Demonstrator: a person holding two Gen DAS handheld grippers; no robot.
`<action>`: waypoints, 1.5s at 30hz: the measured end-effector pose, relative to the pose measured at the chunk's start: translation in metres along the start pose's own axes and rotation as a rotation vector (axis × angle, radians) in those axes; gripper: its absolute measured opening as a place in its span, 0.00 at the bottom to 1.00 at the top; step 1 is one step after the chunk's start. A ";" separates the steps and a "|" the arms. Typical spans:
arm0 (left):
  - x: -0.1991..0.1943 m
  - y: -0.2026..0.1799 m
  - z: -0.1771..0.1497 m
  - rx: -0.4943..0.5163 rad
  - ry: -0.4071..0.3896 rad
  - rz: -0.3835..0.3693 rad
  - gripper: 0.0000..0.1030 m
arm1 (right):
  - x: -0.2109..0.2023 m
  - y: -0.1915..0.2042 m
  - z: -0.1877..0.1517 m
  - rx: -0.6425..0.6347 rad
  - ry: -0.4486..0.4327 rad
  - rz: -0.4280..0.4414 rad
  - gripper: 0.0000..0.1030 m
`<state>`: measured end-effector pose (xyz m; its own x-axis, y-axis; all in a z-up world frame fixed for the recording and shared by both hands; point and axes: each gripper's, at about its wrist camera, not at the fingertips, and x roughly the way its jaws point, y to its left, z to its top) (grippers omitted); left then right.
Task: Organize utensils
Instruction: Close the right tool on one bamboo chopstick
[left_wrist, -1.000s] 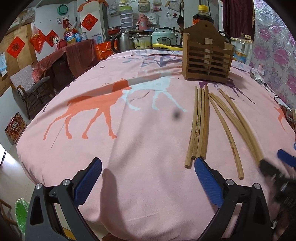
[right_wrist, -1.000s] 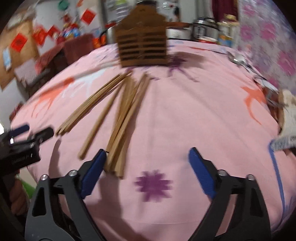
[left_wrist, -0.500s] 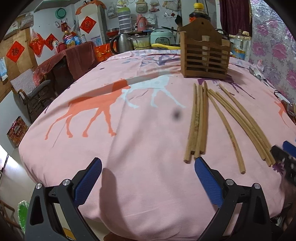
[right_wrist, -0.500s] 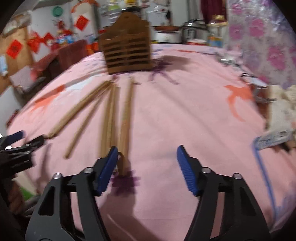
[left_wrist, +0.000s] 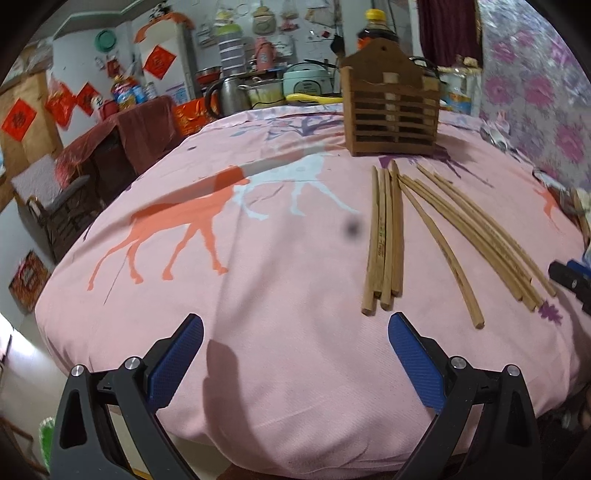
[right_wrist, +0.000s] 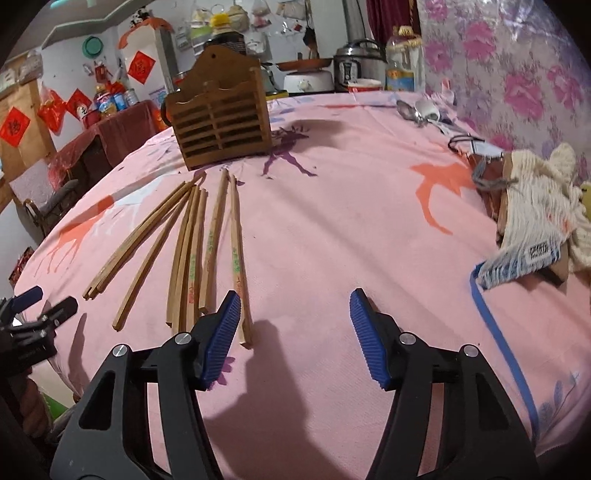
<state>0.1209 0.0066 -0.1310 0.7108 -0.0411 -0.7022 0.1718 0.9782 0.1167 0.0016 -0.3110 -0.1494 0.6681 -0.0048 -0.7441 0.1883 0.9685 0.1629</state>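
Observation:
Several wooden chopsticks (left_wrist: 384, 236) lie in two loose bunches on the pink tablecloth; they also show in the right wrist view (right_wrist: 207, 243). A brown slatted wooden utensil holder (left_wrist: 391, 110) stands upright beyond their far ends, also in the right wrist view (right_wrist: 221, 122). My left gripper (left_wrist: 295, 354) is open and empty, just short and left of the left bunch's near ends. My right gripper (right_wrist: 295, 332) is open and empty, its left finger (right_wrist: 221, 332) beside the near end of the rightmost chopstick (right_wrist: 238, 258).
Metal spoons (right_wrist: 421, 110) lie at the far right of the table. A cream cloth and a packet (right_wrist: 535, 214) lie at the right edge. The table drops off at its near and left edges (left_wrist: 110, 332). Kitchen pots and a chair stand beyond.
My right gripper has moved forward and to the right, ending beside the rightmost chopstick's near end. My left gripper has held nearly still. The chopsticks have not moved.

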 end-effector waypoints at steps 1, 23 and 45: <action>0.003 -0.001 0.000 0.005 0.004 -0.003 0.87 | 0.000 -0.001 0.000 0.005 -0.001 0.002 0.59; 0.013 0.009 0.006 -0.048 0.007 -0.015 0.12 | -0.001 -0.003 -0.002 0.000 0.000 0.009 0.59; 0.009 0.013 0.002 -0.067 -0.007 -0.017 0.14 | -0.001 0.030 -0.017 -0.176 -0.020 0.081 0.06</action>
<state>0.1309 0.0182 -0.1342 0.7132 -0.0593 -0.6985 0.1382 0.9888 0.0572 -0.0061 -0.2772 -0.1548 0.6902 0.0713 -0.7201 0.0059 0.9945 0.1041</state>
